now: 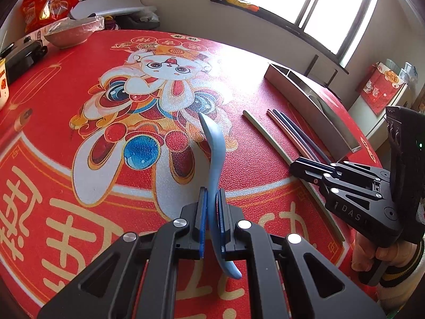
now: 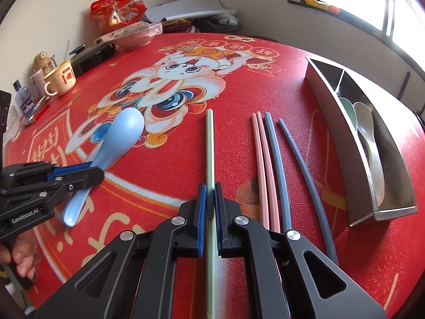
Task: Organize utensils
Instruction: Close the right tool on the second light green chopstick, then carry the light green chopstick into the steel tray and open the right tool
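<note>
My left gripper [image 1: 211,195] is shut on a light blue spoon [image 1: 213,148] by its handle and holds it above the red mat; it also shows in the right wrist view [image 2: 117,138]. My right gripper [image 2: 210,188] is shut on a pale green chopstick [image 2: 209,143] that lies along the mat. Two pink chopsticks [image 2: 261,164] and two blue chopsticks [image 2: 276,167] lie to its right. The steel utensil tray [image 2: 342,138] at the right holds a green spoon [image 2: 348,109] and a grey spoon [image 2: 368,130].
A covered bowl [image 2: 135,36], a black case [image 2: 90,55], a yellow mug [image 2: 62,78], bottles and snack bags [image 2: 117,10] stand along the table's far left edge. A window is at the far right.
</note>
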